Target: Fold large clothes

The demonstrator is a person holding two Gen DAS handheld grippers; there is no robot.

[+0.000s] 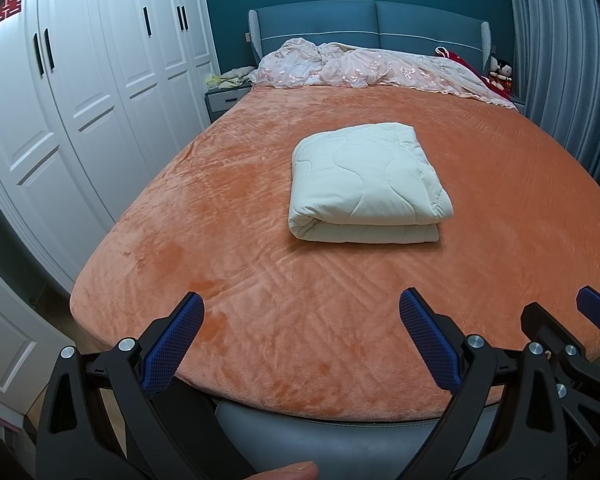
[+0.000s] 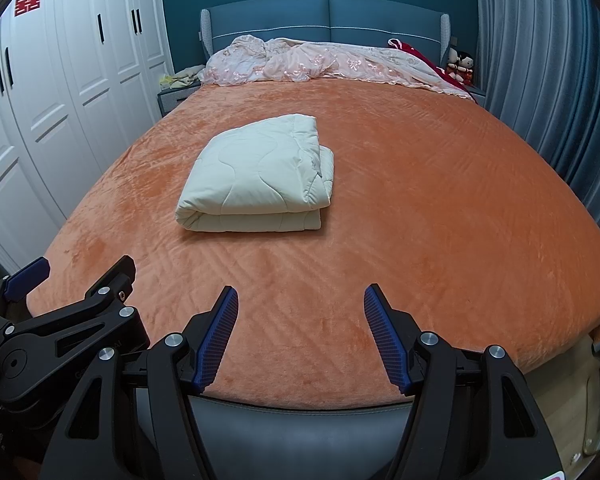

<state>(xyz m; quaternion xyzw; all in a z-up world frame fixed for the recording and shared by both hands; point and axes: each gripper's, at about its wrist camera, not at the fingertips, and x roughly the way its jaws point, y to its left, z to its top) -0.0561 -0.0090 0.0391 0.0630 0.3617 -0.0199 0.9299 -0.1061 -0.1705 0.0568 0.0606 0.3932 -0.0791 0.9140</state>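
Left gripper (image 1: pixel 302 306): jaws wide apart, nothing between them, blue ribbed pads (image 1: pixel 172 346) facing each other over the near edge of the bed. A fingertip (image 1: pixel 288 471) of the holding hand shows at 6 o'clock in the left wrist view.

Right gripper (image 2: pixel 300 300): jaws also apart and empty, held over the foot of the bed. In the left wrist view it sits at 4 o'clock, just beside the left gripper; in the right wrist view the left gripper shows at 8 o'clock.

Below both grippers: grey padded bed frame (image 1: pixel 320 440) at the foot end.

Orange plush cover (image 1: pixel 240 260) spans the whole mattress, nap marked with faint diagonal streaks.

Folded cream quilt (image 1: pixel 366 184): lies flat on the orange cover near mid-bed, well apart from both grippers, at 12 o'clock in the left wrist view and 11 o'clock in the right wrist view (image 2: pixel 260 176). Rounded fold toward the cameras, layers stacked, wavy stitching on top.

Far end: crumpled pink lace bedspread (image 1: pixel 360 68) along the head of the bed, blue headboard (image 1: pixel 372 26) behind it. Dolls (image 2: pixel 460 64) at 1 o'clock. White wardrobe (image 1: pixel 100 80) with red paper cuttings at 10 o'clock; grey curtain (image 1: pixel 560 60) at 2 o'clock.
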